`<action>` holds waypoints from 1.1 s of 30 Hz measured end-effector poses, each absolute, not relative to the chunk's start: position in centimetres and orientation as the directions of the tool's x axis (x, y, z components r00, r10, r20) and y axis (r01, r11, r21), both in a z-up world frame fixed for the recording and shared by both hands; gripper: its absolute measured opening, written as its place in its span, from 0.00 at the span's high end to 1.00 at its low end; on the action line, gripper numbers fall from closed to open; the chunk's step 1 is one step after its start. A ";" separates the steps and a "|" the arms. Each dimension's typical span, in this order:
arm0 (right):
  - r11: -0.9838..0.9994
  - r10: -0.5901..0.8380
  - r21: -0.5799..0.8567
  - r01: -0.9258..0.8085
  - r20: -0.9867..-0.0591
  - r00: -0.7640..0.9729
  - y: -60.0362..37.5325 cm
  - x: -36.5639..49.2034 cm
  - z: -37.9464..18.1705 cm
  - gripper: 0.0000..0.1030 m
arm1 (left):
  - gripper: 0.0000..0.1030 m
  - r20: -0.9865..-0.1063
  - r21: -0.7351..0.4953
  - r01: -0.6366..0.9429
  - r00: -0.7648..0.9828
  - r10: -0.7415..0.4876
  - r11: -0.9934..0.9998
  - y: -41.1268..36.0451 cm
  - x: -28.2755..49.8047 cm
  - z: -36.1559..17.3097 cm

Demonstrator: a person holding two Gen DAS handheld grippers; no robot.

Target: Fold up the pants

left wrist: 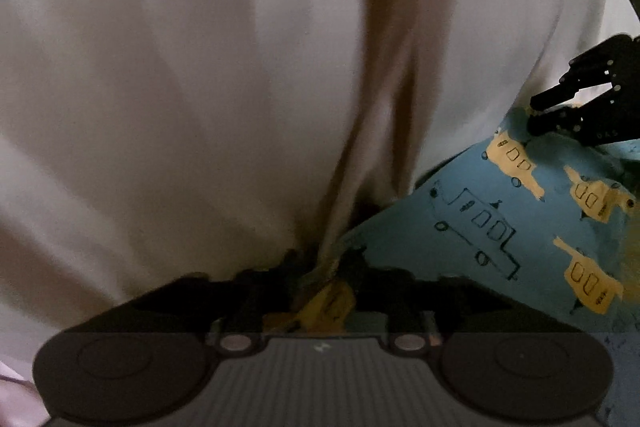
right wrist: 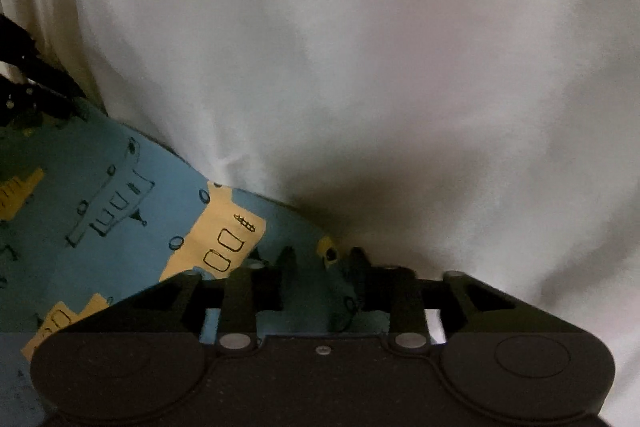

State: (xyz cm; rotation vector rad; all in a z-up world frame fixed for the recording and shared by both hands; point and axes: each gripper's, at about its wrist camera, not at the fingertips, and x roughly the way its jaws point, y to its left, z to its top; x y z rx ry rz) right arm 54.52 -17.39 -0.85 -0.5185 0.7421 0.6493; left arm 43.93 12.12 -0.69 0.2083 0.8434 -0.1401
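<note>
White cloth (right wrist: pixel 360 47) fills the background. Blue bus-print pants (left wrist: pixel 480 227) are pinched along one edge by the left gripper (left wrist: pixel 324 267) and the right gripper (right wrist: pixel 320 263), both clenched; folding is judged underway, unfinished.

The left hand-held gripper (left wrist: pixel 322 267) is pinching a bunched edge of the light-blue cotton pants printed with yellow and outlined buses (left wrist: pixel 500 223). At the right edge, the right hand-held gripper (left wrist: pixel 534 115) is gripping the same pants. White draped fabric (left wrist: pixel 180 87) is filling the background.
</note>
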 end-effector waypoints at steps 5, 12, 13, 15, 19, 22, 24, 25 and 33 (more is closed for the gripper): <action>0.698 0.385 -0.145 -0.702 -0.750 0.537 -18.5 55.3 0.2 0.50 | 0.57 -0.754 0.089 0.213 0.652 -0.074 0.973 15.2 43.2 -0.1; 0.634 0.397 -0.142 -0.760 -0.783 0.478 -18.0 55.9 1.1 0.44 | 0.58 -0.798 0.003 0.218 0.589 -0.129 0.976 16.7 43.9 -0.5; 0.633 0.389 -0.147 -0.760 -0.788 0.477 -17.7 56.1 1.0 0.44 | 0.63 -0.805 -0.002 0.217 0.579 -0.130 0.976 16.7 44.0 -0.5; 0.636 0.380 -0.144 -0.758 -0.797 0.470 -17.8 56.7 1.3 0.53 | 0.80 -0.819 -0.010 0.224 0.558 -0.137 0.974 16.7 44.2 -0.5; 0.632 0.372 -0.141 -0.762 -0.807 0.458 -18.2 57.5 2.1 0.92 | 0.97 -0.819 0.011 0.223 0.562 -0.119 0.975 16.1 43.9 0.1; 0.610 0.372 -0.167 -0.775 -0.803 0.466 -18.5 56.4 2.2 0.99 | 0.99 -0.812 0.033 0.198 0.576 -0.089 0.980 15.6 43.7 0.5; 0.611 0.378 -0.182 -0.770 -0.787 0.487 -19.4 55.6 2.9 1.00 | 0.99 -0.802 0.050 0.188 0.593 -0.073 0.981 15.2 43.4 0.7; 0.616 0.384 -0.187 -0.765 -0.777 0.498 -19.9 55.2 3.4 1.00 | 0.99 -0.795 0.057 0.184 0.602 -0.067 0.981 14.3 43.3 0.4; 0.655 0.431 -0.222 -0.722 -0.675 0.599 -23.7 50.3 7.1 1.00 | 0.99 -0.710 0.118 0.192 0.702 -0.052 0.974 13.0 39.4 3.1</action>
